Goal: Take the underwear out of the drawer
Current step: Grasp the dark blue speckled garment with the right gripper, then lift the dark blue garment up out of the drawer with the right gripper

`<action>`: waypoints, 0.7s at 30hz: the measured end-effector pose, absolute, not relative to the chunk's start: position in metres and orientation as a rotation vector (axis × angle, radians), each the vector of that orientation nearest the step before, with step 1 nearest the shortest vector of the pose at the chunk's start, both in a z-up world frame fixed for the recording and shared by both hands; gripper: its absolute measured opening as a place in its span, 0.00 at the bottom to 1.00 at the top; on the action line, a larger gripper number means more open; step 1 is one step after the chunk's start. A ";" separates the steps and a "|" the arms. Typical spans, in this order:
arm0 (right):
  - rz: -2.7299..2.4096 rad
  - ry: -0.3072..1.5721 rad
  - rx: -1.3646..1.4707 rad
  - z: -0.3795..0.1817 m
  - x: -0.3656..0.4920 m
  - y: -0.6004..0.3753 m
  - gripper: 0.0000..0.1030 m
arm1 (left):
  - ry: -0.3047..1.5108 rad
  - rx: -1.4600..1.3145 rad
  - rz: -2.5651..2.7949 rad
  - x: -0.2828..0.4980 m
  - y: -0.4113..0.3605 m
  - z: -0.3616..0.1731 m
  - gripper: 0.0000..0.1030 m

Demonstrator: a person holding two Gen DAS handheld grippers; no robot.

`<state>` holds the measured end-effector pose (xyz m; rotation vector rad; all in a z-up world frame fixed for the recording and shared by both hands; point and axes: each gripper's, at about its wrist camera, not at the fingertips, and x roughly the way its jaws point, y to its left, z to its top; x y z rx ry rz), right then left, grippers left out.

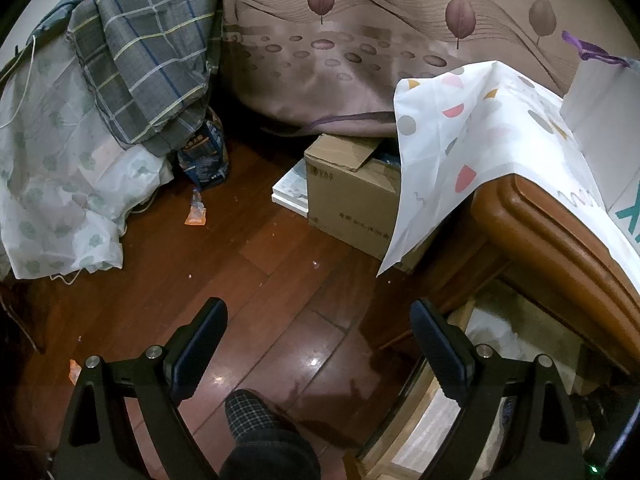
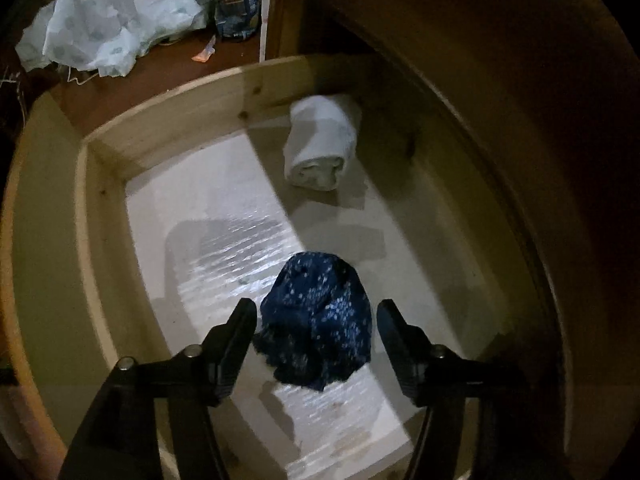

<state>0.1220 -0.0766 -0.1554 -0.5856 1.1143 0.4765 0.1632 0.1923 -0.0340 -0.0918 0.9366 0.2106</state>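
Observation:
In the right wrist view the pale wooden drawer is pulled open. On its white liner lie a crumpled dark blue speckled pair of underwear at the front and a rolled white garment at the back. My right gripper is open, its fingers on either side of the blue underwear, not closed on it. My left gripper is open and empty above the wooden floor, left of the drawer.
A brown cabinet top covered by a patterned white cloth stands at the right. A cardboard box sits on the floor by a bed skirt. Bedding hangs at the left. A slippered foot is below my left gripper.

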 end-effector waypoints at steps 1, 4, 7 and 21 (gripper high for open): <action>0.480 1.129 -0.589 -0.160 0.126 -0.074 0.62 | 0.938 -0.089 0.211 0.163 0.192 -0.034 0.88; 0.496 1.168 -0.588 -0.173 0.135 -0.057 0.65 | 0.936 -0.092 0.207 0.163 0.192 -0.034 0.88; 0.502 1.194 -0.580 -0.184 0.143 -0.057 0.67 | 0.935 -0.081 0.201 0.162 0.190 -0.035 0.88; 0.507 1.247 -0.536 -0.211 0.148 -0.075 0.67 | 0.942 -0.062 0.192 0.162 0.186 -0.034 0.88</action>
